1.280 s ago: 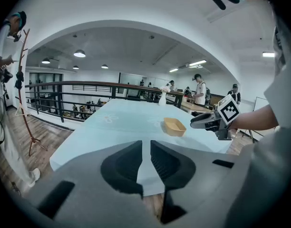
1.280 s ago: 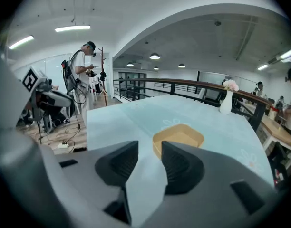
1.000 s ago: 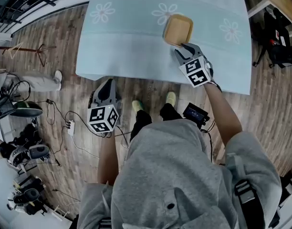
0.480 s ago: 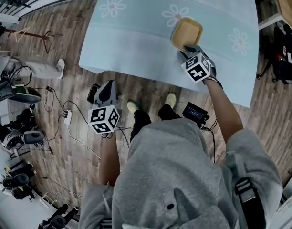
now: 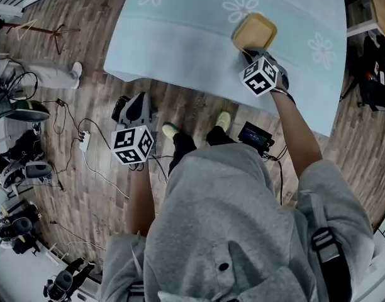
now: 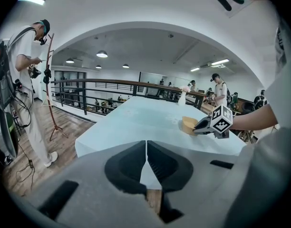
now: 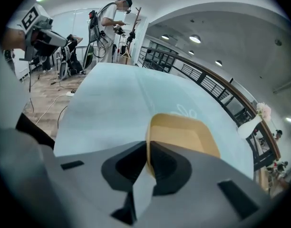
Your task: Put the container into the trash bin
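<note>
Closing the right tongs point(image 5: 249, 53) onto the near wall of the container point(image 5: 254, 31), with that thin wall already between the jaws and pinched edge-on. Holding the left tongs point(image 5: 133, 103) pressed together on nothing, off the desk point(image 5: 180, 36), at about 8 o'clock from the container and over the wooden floor.

Likely trouble from here:
- Gripping by a single thin wall, apparently toward one corner rather than mid-side: on lifting, probably a sag or swing of the far end, or a slip out of the tongs.
- Squeezing a light, flexible-looking wall: possibly a buckle or a crease, loosening the hold.
- Dragging instead of lifting: risk of rucking the pale blue cloth on the desk.
- No trash bin to be found in any view, so a carry of unknown length on a weak hold.

Lying flat on the desk, open side up, at about 1 o'clock in the head view, near the desk's front edge. Nearly square with rounded corners there, so hard to fix a long axis; seemingly from 7 o'clock to 1 o'clock, roughly in line with the right tongs, the gripped end at 7.
</note>
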Demonstrator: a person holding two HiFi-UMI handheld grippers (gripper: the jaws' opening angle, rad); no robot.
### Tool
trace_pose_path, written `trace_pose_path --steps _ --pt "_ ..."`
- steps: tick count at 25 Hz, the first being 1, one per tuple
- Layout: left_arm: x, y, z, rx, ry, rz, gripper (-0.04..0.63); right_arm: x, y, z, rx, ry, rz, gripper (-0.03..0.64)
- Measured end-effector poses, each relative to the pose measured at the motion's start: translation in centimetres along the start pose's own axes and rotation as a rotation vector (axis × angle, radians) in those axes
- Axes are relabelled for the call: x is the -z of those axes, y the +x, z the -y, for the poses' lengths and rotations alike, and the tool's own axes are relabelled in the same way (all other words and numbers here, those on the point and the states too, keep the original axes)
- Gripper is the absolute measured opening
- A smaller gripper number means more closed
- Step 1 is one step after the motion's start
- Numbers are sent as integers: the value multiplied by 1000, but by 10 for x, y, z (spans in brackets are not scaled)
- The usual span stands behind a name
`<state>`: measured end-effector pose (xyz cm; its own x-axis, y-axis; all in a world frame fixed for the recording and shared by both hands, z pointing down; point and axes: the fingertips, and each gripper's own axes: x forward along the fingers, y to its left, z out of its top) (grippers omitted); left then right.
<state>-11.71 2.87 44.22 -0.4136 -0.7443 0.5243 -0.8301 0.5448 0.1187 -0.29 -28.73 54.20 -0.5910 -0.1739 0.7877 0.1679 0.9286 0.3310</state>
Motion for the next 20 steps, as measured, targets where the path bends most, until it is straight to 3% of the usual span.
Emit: trace_pose_path --steps 10,20 --pt "1 -13 -36 -6 -41 23 28 -48 -1 -17 -3 -30 28 37" --pt "34 -65 -103 -126 -134 40 28 -142 20 -92 -110 -177 110 38"
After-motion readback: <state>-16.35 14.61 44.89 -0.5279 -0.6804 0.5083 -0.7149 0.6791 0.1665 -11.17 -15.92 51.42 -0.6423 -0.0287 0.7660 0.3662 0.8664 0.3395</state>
